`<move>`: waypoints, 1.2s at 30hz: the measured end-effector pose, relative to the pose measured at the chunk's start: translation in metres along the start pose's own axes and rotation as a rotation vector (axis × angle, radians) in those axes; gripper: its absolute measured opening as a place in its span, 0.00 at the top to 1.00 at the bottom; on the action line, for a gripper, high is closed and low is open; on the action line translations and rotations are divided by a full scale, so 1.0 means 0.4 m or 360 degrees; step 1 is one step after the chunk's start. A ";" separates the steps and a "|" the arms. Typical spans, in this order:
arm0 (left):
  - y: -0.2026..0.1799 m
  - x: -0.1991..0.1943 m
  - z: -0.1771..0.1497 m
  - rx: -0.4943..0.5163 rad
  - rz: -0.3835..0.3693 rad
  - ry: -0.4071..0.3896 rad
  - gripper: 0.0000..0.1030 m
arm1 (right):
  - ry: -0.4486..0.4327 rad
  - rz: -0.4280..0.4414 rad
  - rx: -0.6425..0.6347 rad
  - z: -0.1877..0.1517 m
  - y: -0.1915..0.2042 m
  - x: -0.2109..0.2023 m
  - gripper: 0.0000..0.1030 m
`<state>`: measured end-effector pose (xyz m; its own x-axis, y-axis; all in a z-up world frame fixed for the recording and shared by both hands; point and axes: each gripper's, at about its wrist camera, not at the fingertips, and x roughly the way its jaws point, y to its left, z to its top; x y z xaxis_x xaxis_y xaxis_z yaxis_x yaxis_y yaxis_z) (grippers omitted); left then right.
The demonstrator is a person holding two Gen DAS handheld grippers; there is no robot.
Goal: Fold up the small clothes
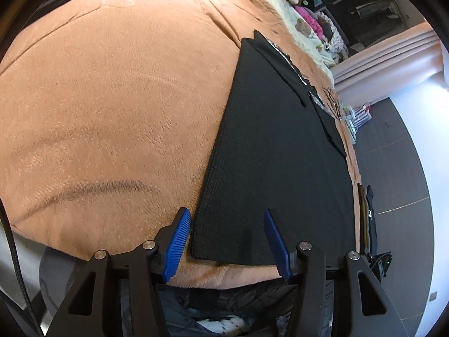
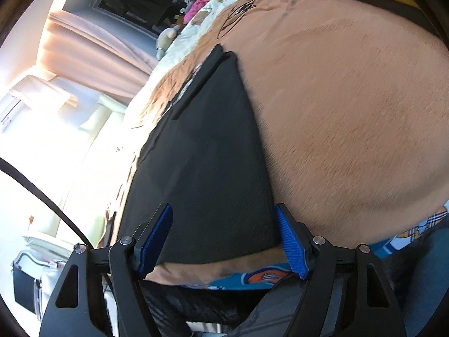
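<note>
Lying flat, black garment [image 1: 275, 151] nears orange blanket's [image 1: 112, 98] front edge.

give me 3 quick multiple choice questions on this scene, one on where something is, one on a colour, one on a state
1. Where does the black garment lie?
A. on the orange blanket
B. on the floor
C. in a basket

2. What colour are the pads of the left hand-held gripper?
A. red
B. blue
C. white

3. How do the jaws of the right hand-held gripper stand?
A. shut on the garment
B. shut on nothing
C. open

Answers:
1 A, the garment lies flat on the orange blanket.
2 B, both pads are bright blue.
3 C, a wide gap shows between its pads, with the garment's near edge seen through it.
</note>
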<state>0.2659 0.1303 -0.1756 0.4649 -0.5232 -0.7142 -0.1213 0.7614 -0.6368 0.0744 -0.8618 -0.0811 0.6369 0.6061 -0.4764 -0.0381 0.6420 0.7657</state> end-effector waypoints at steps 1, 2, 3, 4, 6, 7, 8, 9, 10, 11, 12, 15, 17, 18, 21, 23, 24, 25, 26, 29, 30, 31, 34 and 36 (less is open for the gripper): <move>-0.001 -0.001 -0.002 -0.0001 -0.0009 -0.0002 0.46 | 0.0001 0.0029 0.0009 -0.003 -0.006 -0.002 0.30; 0.000 -0.003 -0.004 -0.0008 -0.0026 -0.0005 0.46 | 0.0001 0.0049 0.0019 0.005 -0.011 0.013 0.30; -0.001 -0.001 -0.004 -0.0018 -0.0044 -0.0006 0.46 | -0.0003 0.0078 0.0031 0.006 -0.015 0.016 0.30; -0.001 0.002 -0.003 -0.0026 -0.0055 -0.0006 0.46 | -0.0014 0.0095 0.0041 0.007 -0.023 0.021 0.30; 0.001 0.002 -0.007 -0.0052 -0.0088 -0.0026 0.46 | -0.0048 0.0100 0.0076 0.007 -0.041 0.027 0.30; 0.003 0.003 -0.008 -0.0073 -0.0110 -0.0037 0.46 | -0.0067 0.0098 0.0093 0.002 -0.043 0.030 0.30; 0.006 0.003 -0.010 -0.0100 -0.0135 -0.0049 0.46 | -0.0098 0.0098 0.0122 0.002 -0.050 0.033 0.30; 0.008 0.004 -0.013 -0.0126 -0.0156 -0.0062 0.46 | -0.0122 0.0099 0.0142 0.004 -0.055 0.035 0.30; 0.008 0.006 -0.015 -0.0141 -0.0170 -0.0067 0.46 | -0.0137 0.0097 0.0153 -0.002 -0.055 0.038 0.30; 0.005 0.008 -0.015 -0.0145 -0.0175 -0.0070 0.46 | -0.0159 0.0089 0.0175 -0.001 -0.058 0.042 0.30; 0.002 0.010 -0.016 -0.0148 -0.0183 -0.0075 0.46 | -0.0167 0.0085 0.0187 -0.001 -0.058 0.050 0.30; -0.007 0.019 -0.016 -0.0155 -0.0162 -0.0077 0.46 | -0.0178 0.0041 0.0169 -0.002 -0.045 0.072 0.30; -0.014 0.025 -0.014 -0.0154 -0.0140 -0.0086 0.46 | -0.0199 0.0008 0.0173 0.001 -0.041 0.081 0.33; -0.016 0.028 -0.013 -0.0157 -0.0133 -0.0093 0.46 | -0.0205 -0.0009 0.0182 0.002 -0.041 0.083 0.40; -0.020 0.037 -0.010 -0.0186 -0.0096 -0.0118 0.49 | -0.0232 -0.0055 0.0231 0.006 -0.046 0.087 0.51; -0.018 0.045 -0.010 -0.0221 -0.0049 -0.0126 0.57 | -0.0254 -0.0074 0.0273 0.011 -0.059 0.088 0.55; -0.016 0.048 -0.009 -0.0240 -0.0033 -0.0128 0.58 | -0.0264 -0.0083 0.0292 0.012 -0.058 0.088 0.58; -0.015 0.051 -0.008 -0.0248 -0.0024 -0.0133 0.60 | -0.0273 -0.0089 0.0318 0.012 -0.058 0.088 0.59; -0.015 0.052 -0.006 -0.0254 -0.0006 -0.0136 0.67 | -0.0283 -0.0099 0.0344 0.009 -0.055 0.090 0.62; -0.006 0.051 0.000 -0.0287 0.0084 -0.0140 0.92 | -0.0294 -0.0195 0.0407 -0.002 -0.028 0.101 0.82; -0.003 0.050 0.001 -0.0300 0.0077 -0.0142 0.93 | -0.0295 -0.0207 0.0422 -0.004 -0.024 0.097 0.90; 0.001 0.044 0.000 -0.0310 0.0063 -0.0148 0.94 | -0.0298 -0.0211 0.0428 0.000 0.001 0.098 0.93; -0.001 0.021 -0.003 -0.0289 0.0060 -0.0186 0.94 | -0.0317 -0.0224 0.0383 -0.004 0.047 0.075 0.98; -0.005 0.007 -0.003 -0.0288 0.0032 -0.0207 0.94 | -0.0328 -0.0215 0.0352 -0.002 0.083 0.067 0.99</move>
<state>0.2663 0.1270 -0.1767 0.5686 -0.4459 -0.6913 -0.2818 0.6839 -0.6729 0.0895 -0.8239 -0.0689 0.7680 0.4004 -0.4999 0.2110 0.5788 0.7877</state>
